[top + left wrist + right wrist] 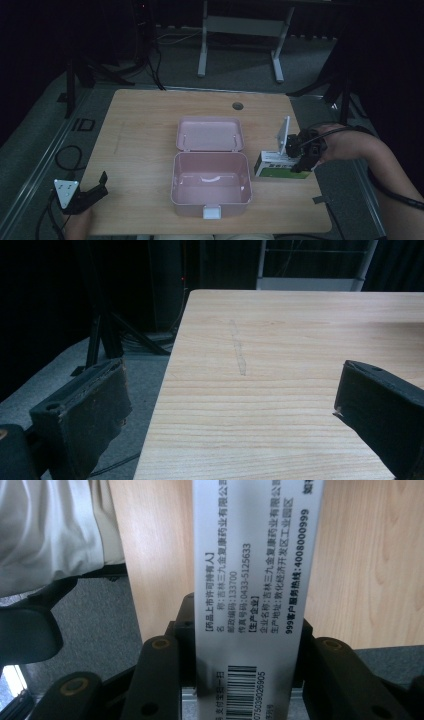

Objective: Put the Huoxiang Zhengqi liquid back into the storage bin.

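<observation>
a: what is on the left?

b: the left gripper (92, 192) sits at the near left corner of the table (140, 115). in the left gripper view its jaws stand wide apart with only bare wood between them. it holds nothing.

a: and in the middle?

b: a pink box (211, 185) lies open. its lid (210, 134) is flipped back to the far side. i can't tell if anything is inside.

a: what about the right?

b: a small white and green carton (276, 167) lies flat on the table, just right of the pink box. the right gripper (299, 159) is at the carton's right end.

a: is it gripping the carton?

b: yes, i think so. in the right gripper view the carton (252, 580) runs straight out from between the jaws, and they press on its two sides.

a: which way does the carton point?

b: its long side runs left to right. the left end points at the pink box.

a: which hand is nearer to it?

b: the right one, by a lot. the left gripper is well apart from it. i'd guess the carton goes left, into the open box.
</observation>
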`<action>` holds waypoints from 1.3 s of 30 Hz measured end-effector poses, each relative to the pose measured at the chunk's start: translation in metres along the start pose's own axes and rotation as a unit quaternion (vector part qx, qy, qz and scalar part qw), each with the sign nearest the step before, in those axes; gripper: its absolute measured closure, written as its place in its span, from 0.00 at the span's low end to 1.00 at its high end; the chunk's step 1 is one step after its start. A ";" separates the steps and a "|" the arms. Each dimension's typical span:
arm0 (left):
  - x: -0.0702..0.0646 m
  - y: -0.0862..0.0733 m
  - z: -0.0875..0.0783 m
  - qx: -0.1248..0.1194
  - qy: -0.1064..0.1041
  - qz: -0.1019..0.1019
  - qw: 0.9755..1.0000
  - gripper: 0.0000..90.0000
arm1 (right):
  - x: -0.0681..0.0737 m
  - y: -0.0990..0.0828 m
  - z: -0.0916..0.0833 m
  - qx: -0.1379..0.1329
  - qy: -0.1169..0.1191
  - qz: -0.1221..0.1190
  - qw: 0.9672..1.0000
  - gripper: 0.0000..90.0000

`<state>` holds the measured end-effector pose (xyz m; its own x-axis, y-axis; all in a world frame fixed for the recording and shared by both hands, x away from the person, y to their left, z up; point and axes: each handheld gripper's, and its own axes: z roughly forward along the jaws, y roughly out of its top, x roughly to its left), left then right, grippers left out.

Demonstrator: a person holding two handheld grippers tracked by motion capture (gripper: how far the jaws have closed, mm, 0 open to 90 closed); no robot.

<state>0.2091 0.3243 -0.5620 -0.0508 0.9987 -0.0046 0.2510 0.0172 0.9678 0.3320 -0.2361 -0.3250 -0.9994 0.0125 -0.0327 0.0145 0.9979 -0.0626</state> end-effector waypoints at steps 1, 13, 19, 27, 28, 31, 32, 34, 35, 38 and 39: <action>0.000 0.000 0.000 0.000 0.000 0.000 1.000 0.02 | 0.001 0.002 -0.002 0.000 -0.001 -0.001 1.000 0.70; 0.000 0.000 0.000 -0.001 -0.001 -0.001 1.000 0.02 | 0.011 0.065 -0.020 -0.007 0.010 -0.035 0.999 0.70; 0.001 0.000 0.000 -0.002 -0.001 -0.003 1.000 0.02 | 0.017 0.090 -0.019 -0.002 0.011 -0.056 0.998 0.70; 0.001 0.000 0.000 -0.003 -0.002 -0.004 1.000 0.02 | 0.023 0.132 -0.009 -0.005 0.019 -0.086 0.996 0.70; 0.001 0.000 -0.001 -0.003 -0.002 -0.004 1.000 0.02 | 0.023 0.140 -0.004 -0.005 0.020 -0.087 0.996 0.70; 0.001 0.000 -0.001 -0.003 -0.002 -0.004 1.000 0.02 | 0.025 0.148 0.004 -0.001 0.024 -0.092 0.995 0.70; 0.001 0.000 -0.001 -0.003 -0.002 -0.003 1.000 0.02 | 0.026 0.152 0.007 0.002 0.028 -0.094 0.995 0.70; 0.001 0.000 -0.001 -0.004 -0.003 -0.004 1.000 0.02 | 0.028 0.158 0.014 0.003 0.032 -0.103 0.994 0.70; 0.001 0.000 -0.001 -0.004 -0.003 -0.004 1.000 0.02 | 0.029 0.160 0.018 0.002 0.038 -0.105 0.994 0.70; 0.001 0.000 -0.001 -0.003 -0.003 -0.003 1.000 0.02 | 0.030 0.168 0.033 -0.006 0.048 -0.109 0.993 0.70; 0.001 0.000 -0.001 -0.004 -0.003 -0.003 1.000 0.02 | 0.031 0.170 0.037 -0.006 0.049 -0.110 0.993 0.70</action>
<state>0.2083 0.3254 -0.5618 -0.0467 0.9988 -0.0126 0.2438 0.0237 0.9695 0.3049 -0.0683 -0.3739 -0.9768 -0.1996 0.0773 -0.2035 0.9780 -0.0466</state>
